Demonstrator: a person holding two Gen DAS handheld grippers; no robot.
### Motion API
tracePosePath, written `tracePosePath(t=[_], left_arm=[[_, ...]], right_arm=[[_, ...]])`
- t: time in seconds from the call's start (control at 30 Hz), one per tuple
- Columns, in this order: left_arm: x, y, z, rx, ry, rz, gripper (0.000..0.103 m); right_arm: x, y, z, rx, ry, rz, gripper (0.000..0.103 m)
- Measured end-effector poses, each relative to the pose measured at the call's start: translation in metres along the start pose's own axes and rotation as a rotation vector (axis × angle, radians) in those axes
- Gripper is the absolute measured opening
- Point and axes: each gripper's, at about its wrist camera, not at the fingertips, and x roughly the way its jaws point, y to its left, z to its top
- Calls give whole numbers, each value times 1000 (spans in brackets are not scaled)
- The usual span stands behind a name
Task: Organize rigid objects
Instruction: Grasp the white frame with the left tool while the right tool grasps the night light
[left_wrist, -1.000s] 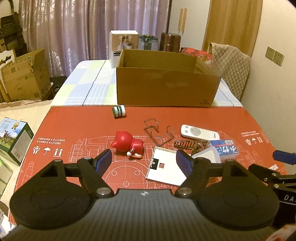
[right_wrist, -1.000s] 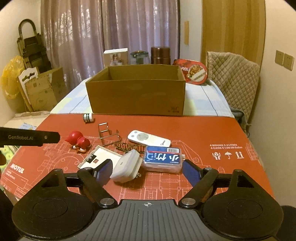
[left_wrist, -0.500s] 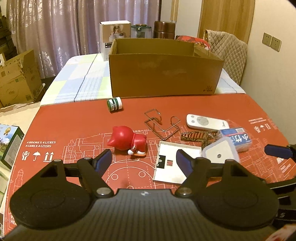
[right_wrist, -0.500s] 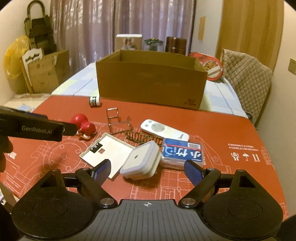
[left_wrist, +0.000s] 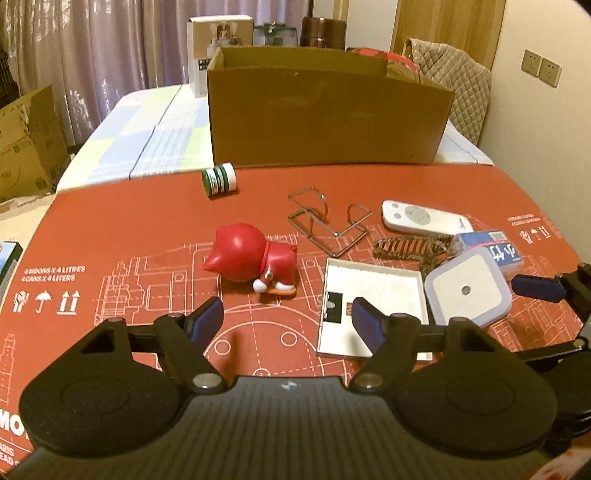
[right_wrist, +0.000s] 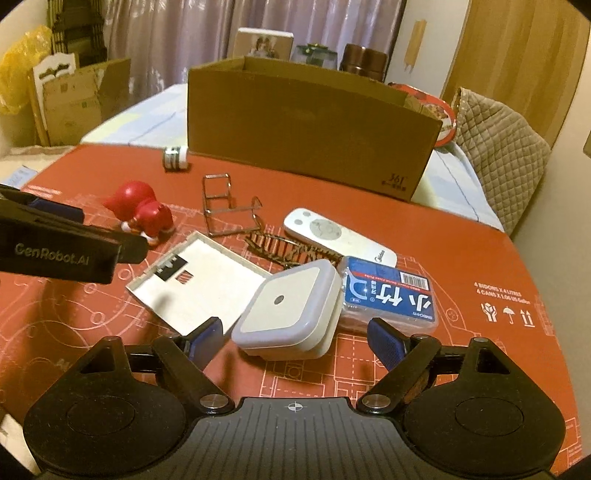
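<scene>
Nothing sorted yet, as far as I can tell: everything sits on the red mat, in front of the cardboard box; its inside is hidden. My left gripper has fingers apart, empty, just short of the red toy and white tray. My right gripper is also spread, empty, with the square white light just ahead. Also left: blue case, remote, wire stand, hair clip, small jar.

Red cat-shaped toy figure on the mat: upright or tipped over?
Tipped over. The red cat-shaped toy figure lies on its side on the red mat, feet pointing sideways.
</scene>
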Motion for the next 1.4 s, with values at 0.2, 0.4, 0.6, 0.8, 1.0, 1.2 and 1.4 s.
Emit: tracePosePath(t=[0.2, 0.4, 0.6, 0.8, 1.0, 1.2, 1.4], left_arm=[[6, 1, -2, -14, 6, -25, 73], [7, 0, -2, -20, 4, -41, 73], [7, -4, -3, 2, 5, -53, 73], [10, -7, -4, 9, 7, -59, 73], [13, -10, -6, 16, 16, -73, 73], [17, -14, -7, 25, 24, -84, 73], [19, -17, -8, 31, 30, -97, 73]], right_arm=[[10, 7, 1, -57, -11, -53, 83], [16, 0, 0, -40, 11, -53, 82], [12, -4, -2, -59, 0, -69, 75], [12, -1, -5, -93, -5, -73, 70], [17, 6, -8, -166, -12, -86, 66], [20, 10, -11, -219, -31, -87, 63], [16, 1, -12, -178, -47, -68, 62]])
